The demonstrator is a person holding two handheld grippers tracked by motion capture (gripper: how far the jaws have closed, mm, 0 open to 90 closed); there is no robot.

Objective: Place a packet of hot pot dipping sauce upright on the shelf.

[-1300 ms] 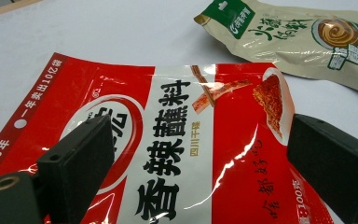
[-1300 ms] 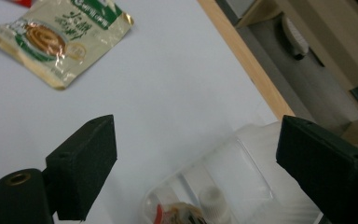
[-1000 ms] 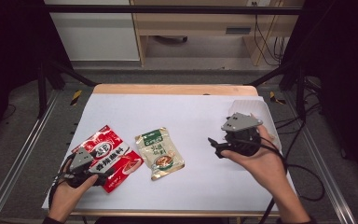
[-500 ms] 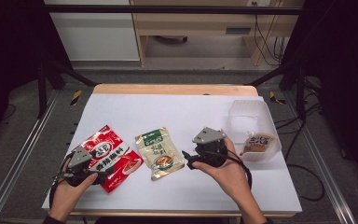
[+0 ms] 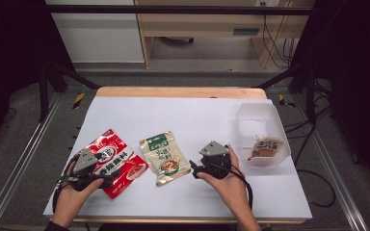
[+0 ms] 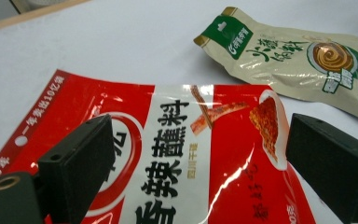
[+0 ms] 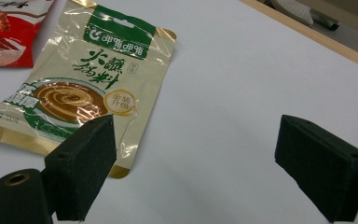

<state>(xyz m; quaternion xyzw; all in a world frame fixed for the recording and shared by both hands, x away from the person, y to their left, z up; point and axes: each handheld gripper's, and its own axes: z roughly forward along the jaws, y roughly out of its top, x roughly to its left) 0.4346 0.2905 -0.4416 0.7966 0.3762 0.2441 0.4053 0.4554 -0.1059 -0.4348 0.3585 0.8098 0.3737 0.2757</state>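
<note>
My right gripper (image 5: 196,170), jaws spread, nears the beige sauce pouch (image 5: 165,158) at its nine o'clock; I'd pinch its edge squarely. My left gripper (image 5: 107,178) hovers released over the red pouch (image 5: 117,161).

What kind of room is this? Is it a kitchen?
Probably not a kitchen, more likely a lab or workshop for recording. A white table sits inside a black metal frame, cables trail behind it, and both hands hold a left gripper and right gripper.

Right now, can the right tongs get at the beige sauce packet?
Probably yes: the right tongs stand open right beside the beige sauce packet, which lies flat on the white table with nothing between them.
</note>
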